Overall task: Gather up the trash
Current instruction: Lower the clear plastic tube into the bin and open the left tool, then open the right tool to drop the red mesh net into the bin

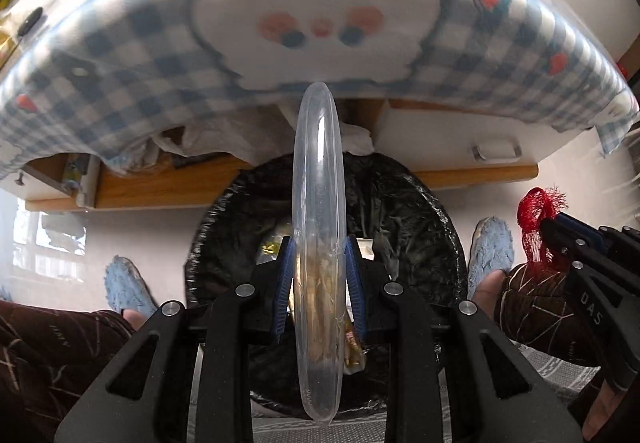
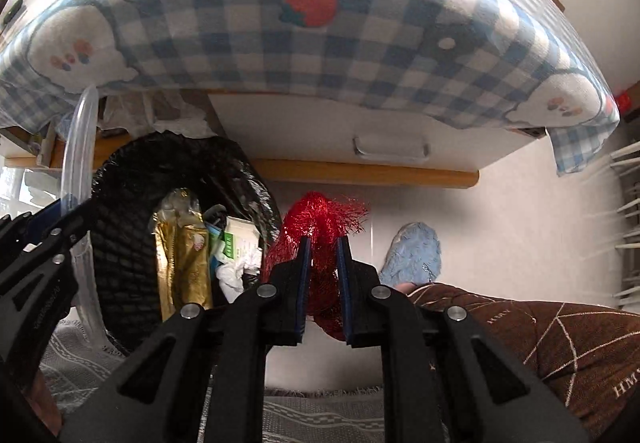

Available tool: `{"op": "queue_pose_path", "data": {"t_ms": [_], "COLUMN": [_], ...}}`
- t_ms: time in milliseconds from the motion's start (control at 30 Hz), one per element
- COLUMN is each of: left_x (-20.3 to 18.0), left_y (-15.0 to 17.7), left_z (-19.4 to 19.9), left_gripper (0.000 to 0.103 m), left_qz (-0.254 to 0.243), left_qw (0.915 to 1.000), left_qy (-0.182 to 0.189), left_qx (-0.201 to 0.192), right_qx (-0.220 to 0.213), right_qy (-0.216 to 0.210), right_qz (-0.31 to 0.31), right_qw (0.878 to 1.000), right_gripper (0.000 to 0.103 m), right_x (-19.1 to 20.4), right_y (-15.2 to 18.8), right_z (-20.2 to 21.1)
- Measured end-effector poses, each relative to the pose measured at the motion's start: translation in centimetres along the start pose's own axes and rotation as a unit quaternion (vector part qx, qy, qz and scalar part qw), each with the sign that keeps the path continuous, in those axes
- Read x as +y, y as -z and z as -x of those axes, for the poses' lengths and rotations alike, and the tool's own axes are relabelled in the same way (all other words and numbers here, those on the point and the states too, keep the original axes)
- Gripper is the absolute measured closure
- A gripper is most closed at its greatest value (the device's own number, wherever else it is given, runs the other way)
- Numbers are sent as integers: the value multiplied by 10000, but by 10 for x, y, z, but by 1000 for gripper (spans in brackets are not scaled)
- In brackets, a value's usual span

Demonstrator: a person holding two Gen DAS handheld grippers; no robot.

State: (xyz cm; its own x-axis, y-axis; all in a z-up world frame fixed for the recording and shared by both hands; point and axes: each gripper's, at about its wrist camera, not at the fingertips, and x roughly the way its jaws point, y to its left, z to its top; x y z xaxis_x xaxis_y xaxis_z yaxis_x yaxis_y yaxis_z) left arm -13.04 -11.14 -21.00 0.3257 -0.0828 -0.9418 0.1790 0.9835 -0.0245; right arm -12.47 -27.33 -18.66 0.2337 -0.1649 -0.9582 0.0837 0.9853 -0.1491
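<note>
My left hand-held gripper clamps a clear plastic container edge-on above the black-lined bin, my right hand-held gripper pinches red mesh netting beside it, both positioned for dropping.

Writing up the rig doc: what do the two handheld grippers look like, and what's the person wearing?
Both the left gripper and right gripper are matte black, with angular cut-out linkage arms, silver round pivot bolts and blue finger pads. White lettering marks the side of each. No cables visible. The person wears brown line-patterned trousers and fluffy light-blue slippers.
</note>
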Motion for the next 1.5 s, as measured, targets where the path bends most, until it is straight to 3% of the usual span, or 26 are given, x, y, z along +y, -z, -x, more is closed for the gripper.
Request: {"op": "queue_pose_path", "data": {"t_ms": [300, 533, 567, 667, 733, 1100, 1233, 1500], "left_x": [-31, -41, -41, -37, -30, 35, 58, 110], "left_y": [6, 4, 4, 4, 4, 2, -1, -2], "left_z": [-27, -31, -30, -27, -24, 12, 29, 48], "left_gripper": [78, 77, 73, 51, 48, 11, 6, 6], "left_qz": [-267, -429, -447, -386, -335, 185, 257, 519], "left_qw": [9994, 9989, 9989, 9992, 9994, 9991, 9978, 9954], "left_qy": [87, 155, 151, 93, 94, -238, -400, -637], "left_qx": [190, 85, 65, 26, 9, -294, -462, -497], "right_qx": [157, 197, 197, 176, 124, -364, -527, -571], "right_qy": [138, 163, 161, 130, 61, -550, -729, -861], "right_qz": [-244, -309, -305, -272, -254, -6, 2, 207], "right_qw": [9995, 9992, 9992, 9994, 9996, 9978, 9959, 9944], "right_gripper": [91, 91, 91, 91, 91, 91, 91, 91], "right_x": [-18, -24, -22, -18, -13, 37, 55, 95], "right_y": [3, 2, 1, -1, -3, -9, -10, -14], "right_z": [-8, -8, -12, -11, -10, 14, 26, 26]}}
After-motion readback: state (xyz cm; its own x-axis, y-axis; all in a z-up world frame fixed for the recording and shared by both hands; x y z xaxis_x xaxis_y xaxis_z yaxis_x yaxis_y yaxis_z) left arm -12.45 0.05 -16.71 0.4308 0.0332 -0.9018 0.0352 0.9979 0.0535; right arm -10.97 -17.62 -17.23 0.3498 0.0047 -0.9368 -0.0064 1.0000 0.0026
